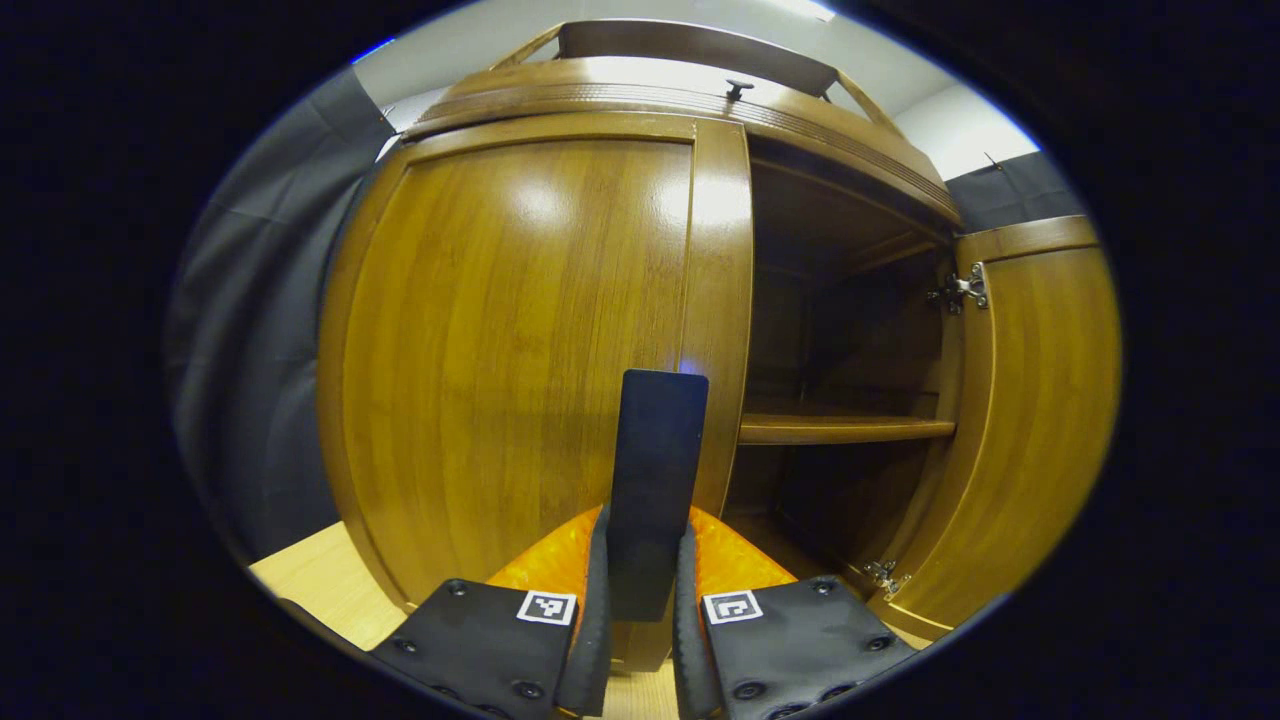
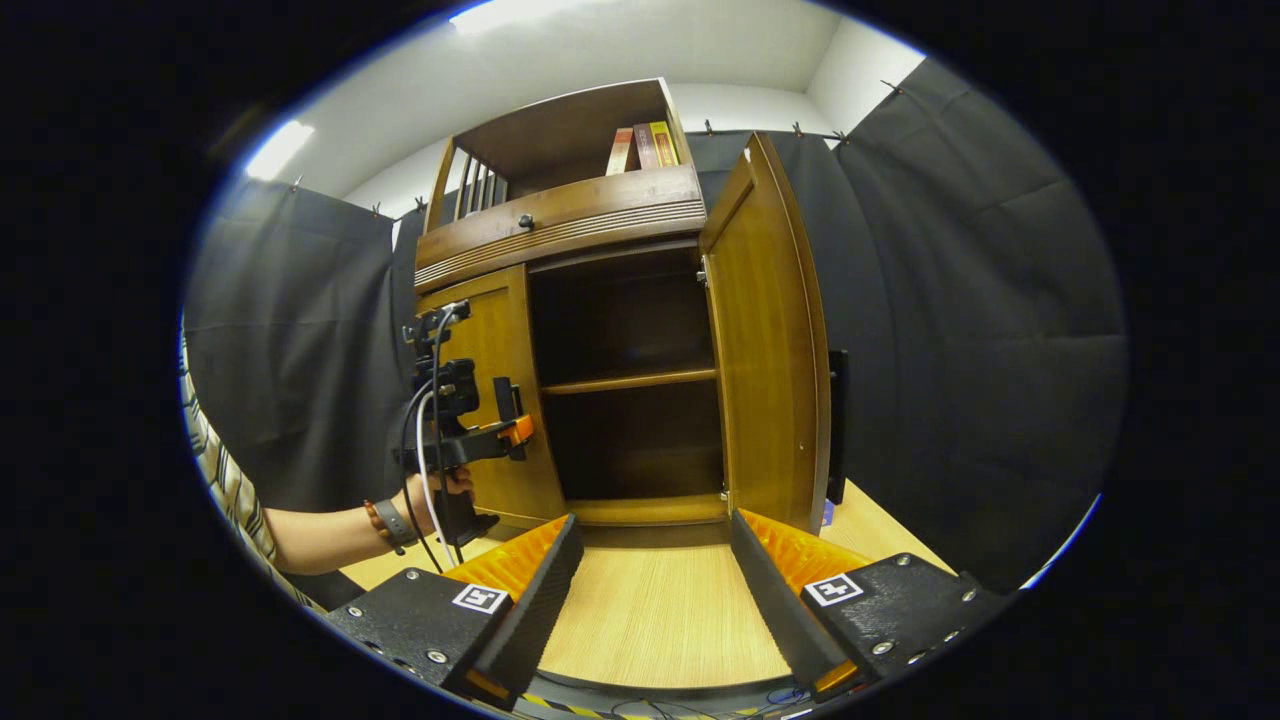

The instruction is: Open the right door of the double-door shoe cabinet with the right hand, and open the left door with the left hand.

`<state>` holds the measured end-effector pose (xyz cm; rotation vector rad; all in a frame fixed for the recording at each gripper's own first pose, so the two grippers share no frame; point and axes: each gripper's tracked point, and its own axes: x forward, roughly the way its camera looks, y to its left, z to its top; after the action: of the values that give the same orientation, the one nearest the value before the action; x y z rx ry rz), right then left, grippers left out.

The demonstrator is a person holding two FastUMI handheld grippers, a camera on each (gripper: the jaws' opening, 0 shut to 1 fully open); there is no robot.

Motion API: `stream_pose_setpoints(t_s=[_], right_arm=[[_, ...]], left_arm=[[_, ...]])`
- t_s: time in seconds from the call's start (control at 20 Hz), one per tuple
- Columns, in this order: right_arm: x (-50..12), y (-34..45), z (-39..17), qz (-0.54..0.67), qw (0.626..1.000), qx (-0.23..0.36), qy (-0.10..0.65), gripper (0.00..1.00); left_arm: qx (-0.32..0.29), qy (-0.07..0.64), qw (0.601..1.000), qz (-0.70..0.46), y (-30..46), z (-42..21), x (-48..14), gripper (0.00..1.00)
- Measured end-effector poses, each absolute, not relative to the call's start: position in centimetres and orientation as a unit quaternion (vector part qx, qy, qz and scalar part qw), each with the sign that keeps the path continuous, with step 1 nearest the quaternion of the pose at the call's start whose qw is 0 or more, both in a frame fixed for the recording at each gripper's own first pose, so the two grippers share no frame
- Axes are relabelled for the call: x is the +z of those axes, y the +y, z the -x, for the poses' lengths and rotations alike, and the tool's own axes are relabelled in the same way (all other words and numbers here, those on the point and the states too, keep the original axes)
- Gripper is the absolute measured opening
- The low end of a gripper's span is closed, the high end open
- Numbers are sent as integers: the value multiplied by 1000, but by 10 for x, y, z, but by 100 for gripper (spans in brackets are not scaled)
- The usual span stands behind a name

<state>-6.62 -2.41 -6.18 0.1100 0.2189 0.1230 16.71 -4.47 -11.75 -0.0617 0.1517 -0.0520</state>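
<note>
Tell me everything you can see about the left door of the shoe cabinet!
The left door is glossy brown wood with a streaky grain, a flat panel inside a plain frame. It is closed, flat against the cabinet front, while the right door stands wide open beside it. A dark flat handle sticks out near its inner edge, and the left hand-held gripper is shut on that handle. The door's bottom reaches nearly to the pale wooden floor.

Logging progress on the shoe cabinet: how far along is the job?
Done: right door stands swung open, and right gripper hangs open, back from it. In hand: left gripper is shut on the left door's handle. Left: left door is closed and needs pulling open.
</note>
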Motion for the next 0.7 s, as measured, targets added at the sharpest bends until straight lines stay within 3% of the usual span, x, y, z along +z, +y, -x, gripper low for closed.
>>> stream_pose_setpoints(t_s=[0.55,0.6,0.7], right_arm=[[-65,-9,60,-41,988,92,113,100],[-66,-4,59,-43,988,99,113,92],[-65,7,54,-48,986,113,111,92]], left_arm=[[-11,93,995,25,11,-60,-94,31],[-4,92,995,22,17,-52,-90,31],[13,90,996,16,32,-40,-87,31]])
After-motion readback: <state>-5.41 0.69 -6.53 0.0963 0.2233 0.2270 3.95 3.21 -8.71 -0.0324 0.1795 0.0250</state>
